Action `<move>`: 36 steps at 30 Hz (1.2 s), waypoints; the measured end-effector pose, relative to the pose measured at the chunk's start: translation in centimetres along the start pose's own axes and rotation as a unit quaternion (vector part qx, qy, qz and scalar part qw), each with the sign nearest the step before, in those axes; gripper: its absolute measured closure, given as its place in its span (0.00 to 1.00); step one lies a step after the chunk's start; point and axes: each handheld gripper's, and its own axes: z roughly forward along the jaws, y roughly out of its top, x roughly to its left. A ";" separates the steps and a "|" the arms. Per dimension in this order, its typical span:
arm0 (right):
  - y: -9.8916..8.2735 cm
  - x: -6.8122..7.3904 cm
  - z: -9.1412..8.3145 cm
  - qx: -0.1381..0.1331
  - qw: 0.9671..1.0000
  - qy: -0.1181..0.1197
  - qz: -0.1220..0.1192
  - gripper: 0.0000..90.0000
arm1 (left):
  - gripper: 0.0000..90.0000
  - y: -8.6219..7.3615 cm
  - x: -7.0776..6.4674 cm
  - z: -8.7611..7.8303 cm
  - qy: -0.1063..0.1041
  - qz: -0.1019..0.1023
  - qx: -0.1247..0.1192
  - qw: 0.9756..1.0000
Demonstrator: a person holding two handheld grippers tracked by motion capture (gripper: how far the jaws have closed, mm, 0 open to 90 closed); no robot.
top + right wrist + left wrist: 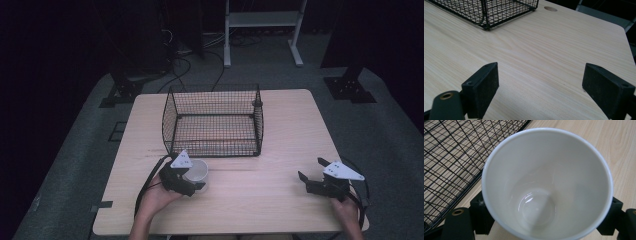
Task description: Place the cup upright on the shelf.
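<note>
**A:** So what were the left tongs [196,181] doing?

**B:** Clamped on the white cup [546,185], one pad on each side of it, wire basket [212,120] just beyond.

**A:** And the right tongs [541,92]?

**B:** Spread wide, holding nothing, just bare bench [544,47] between the pads.
</note>
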 end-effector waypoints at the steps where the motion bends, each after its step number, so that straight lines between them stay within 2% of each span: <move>1: 0.0 0.0 0.0 0.000 1.000 0.000 0.000 0.15 | 0.23 0.0 0.0 0.0 -0.002 -0.002 -0.001 1.000; 10: 0.0 0.0 0.0 -0.001 1.000 0.000 0.000 0.15 | 0.23 0.4 -0.1 -0.3 -0.001 0.001 -0.007 1.000; 20: 0.0 0.0 0.0 -0.001 1.000 0.000 0.002 0.15 | 0.23 2.3 -0.7 -1.1 -0.006 0.022 -0.017 1.000; 36: 0.0 -0.1 0.0 -0.002 1.000 -0.001 0.005 0.15 | 0.23 4.3 -0.4 -1.4 -0.020 0.033 -0.020 0.999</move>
